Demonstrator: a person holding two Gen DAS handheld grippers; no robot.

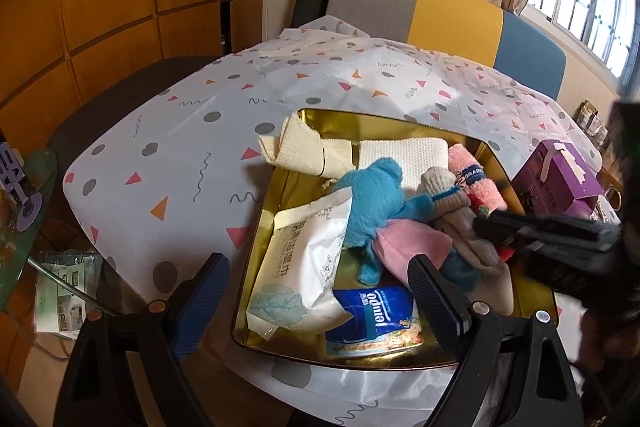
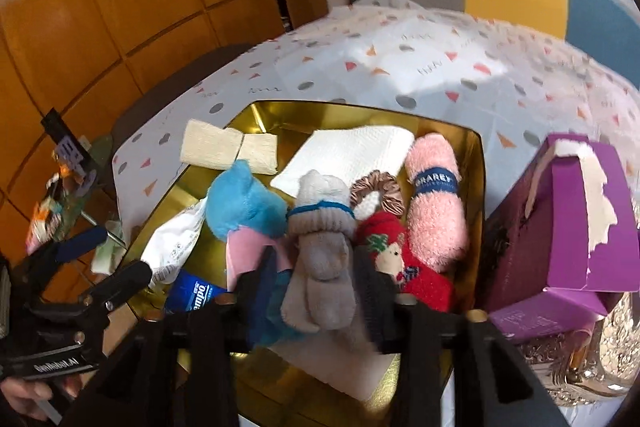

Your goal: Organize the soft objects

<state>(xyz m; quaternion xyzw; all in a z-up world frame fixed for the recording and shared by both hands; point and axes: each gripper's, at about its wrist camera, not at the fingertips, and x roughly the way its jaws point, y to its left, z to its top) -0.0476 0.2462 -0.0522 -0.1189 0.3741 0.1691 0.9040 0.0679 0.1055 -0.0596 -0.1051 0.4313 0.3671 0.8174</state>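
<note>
Fingers of the right gripper [image 2: 316, 291] are clamping the grey sock [image 2: 320, 259] inside the gold tray [image 2: 476, 163], red sock [image 2: 404, 263] lying at 3 o'clock. Left gripper [image 1: 320, 291] is hovering wide, holding nothing, over the wipes pack [image 1: 304, 263].

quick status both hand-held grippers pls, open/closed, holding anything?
Left hand-held gripper: open, holding nothing, hovering over the gold tray.
Right hand-held gripper: closed on the grey sock in the tray.
</note>
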